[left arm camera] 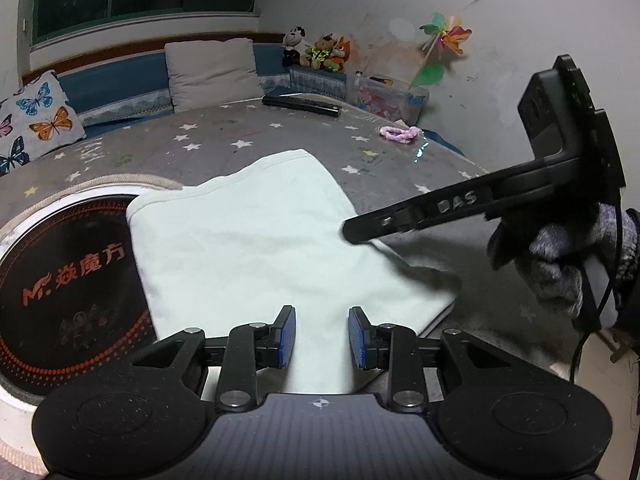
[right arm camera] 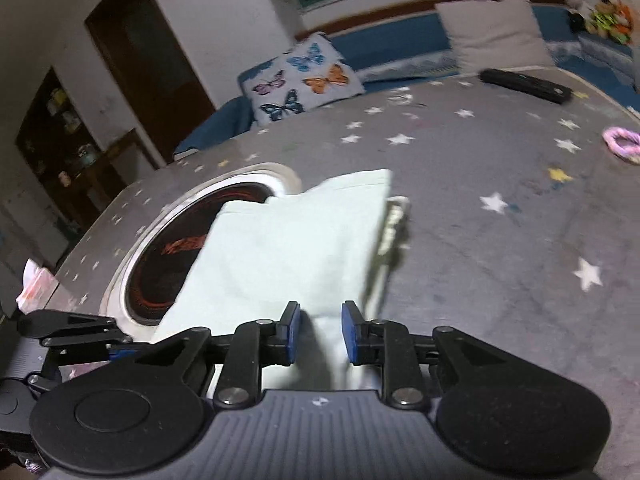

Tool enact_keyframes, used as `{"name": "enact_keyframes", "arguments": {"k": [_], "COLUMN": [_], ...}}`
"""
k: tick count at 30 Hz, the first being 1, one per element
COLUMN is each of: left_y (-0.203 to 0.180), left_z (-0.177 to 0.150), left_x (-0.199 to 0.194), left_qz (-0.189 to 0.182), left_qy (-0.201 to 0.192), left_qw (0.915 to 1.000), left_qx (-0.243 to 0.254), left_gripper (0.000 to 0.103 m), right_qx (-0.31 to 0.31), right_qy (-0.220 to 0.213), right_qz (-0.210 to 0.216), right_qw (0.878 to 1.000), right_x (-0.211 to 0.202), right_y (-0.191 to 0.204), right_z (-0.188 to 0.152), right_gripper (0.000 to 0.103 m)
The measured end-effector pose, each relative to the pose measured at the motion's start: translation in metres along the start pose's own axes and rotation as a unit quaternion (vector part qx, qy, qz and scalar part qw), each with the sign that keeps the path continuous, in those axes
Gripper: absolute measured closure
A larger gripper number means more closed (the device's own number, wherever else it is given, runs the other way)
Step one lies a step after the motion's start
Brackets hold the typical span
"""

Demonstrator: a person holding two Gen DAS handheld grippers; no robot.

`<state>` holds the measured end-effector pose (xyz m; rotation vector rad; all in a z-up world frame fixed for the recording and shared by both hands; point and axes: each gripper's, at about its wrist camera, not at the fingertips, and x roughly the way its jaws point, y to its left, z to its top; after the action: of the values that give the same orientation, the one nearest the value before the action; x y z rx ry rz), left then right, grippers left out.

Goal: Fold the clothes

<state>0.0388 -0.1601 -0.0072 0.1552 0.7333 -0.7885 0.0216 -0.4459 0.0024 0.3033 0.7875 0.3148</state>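
A pale mint-green folded garment (left arm camera: 260,240) lies flat on the grey star-print bed cover (left arm camera: 400,152). Its left edge overlaps a round black disc with red lettering (left arm camera: 68,280). My left gripper (left arm camera: 322,336) hovers at the garment's near edge, its blue pads apart and the cloth lying flat beneath the gap. My right gripper (left arm camera: 352,236) reaches in from the right, held by a gloved hand (left arm camera: 560,256), with its tip at the garment's right edge. In the right wrist view a ridge of the garment (right arm camera: 288,248) runs between the right gripper's (right arm camera: 320,332) pads, with a dark gap beside the left pad.
A butterfly pillow (left arm camera: 32,120) and a grey pillow (left arm camera: 212,72) lean at the back. A long black bar (left arm camera: 302,106) and a pink hair tie (left arm camera: 400,134) lie on the cover. Plush toys (left arm camera: 320,52) and a plastic box (left arm camera: 384,98) stand in the far corner. The bed's edge is at the right.
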Motion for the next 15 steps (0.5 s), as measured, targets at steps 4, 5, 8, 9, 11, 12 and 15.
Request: {"name": "enact_keyframes", "arguments": {"k": [4, 5, 8, 9, 11, 12, 15], "left_y": [0.009, 0.011, 0.019, 0.022, 0.028, 0.031, 0.043], "left_z": [0.006, 0.008, 0.015, 0.018, 0.022, 0.023, 0.028], "left_x": [0.002, 0.002, 0.004, 0.005, 0.006, 0.006, 0.009], "left_qz": [0.009, 0.012, 0.025, 0.031, 0.041, 0.045, 0.06], "left_qy": [-0.003, -0.004, -0.008, -0.009, -0.01, -0.011, -0.011], "left_qw": [0.9999, 0.9998, 0.9994, 0.9991, 0.9986, 0.9983, 0.9971], "left_qx": [-0.011, -0.014, -0.024, -0.027, -0.033, -0.035, -0.046], "left_gripper": [0.071, 0.071, 0.069, 0.068, 0.067, 0.067, 0.066], "right_qx": [-0.006, -0.009, -0.02, -0.023, -0.029, -0.03, -0.029], "right_qy": [-0.017, -0.021, -0.031, -0.032, -0.031, -0.029, -0.024], "right_qz": [-0.019, -0.015, -0.004, 0.001, 0.007, 0.008, 0.003], "right_qw": [1.0, 1.0, 0.999, 0.999, 0.999, 0.999, 0.999], "right_x": [-0.007, -0.006, 0.003, 0.007, 0.018, 0.024, 0.041], "right_y": [-0.002, 0.0, 0.008, 0.011, 0.015, 0.016, 0.014], "right_z": [0.011, 0.015, 0.029, 0.034, 0.041, 0.045, 0.053], "right_gripper": [0.079, 0.079, 0.079, 0.079, 0.079, 0.078, 0.077]}}
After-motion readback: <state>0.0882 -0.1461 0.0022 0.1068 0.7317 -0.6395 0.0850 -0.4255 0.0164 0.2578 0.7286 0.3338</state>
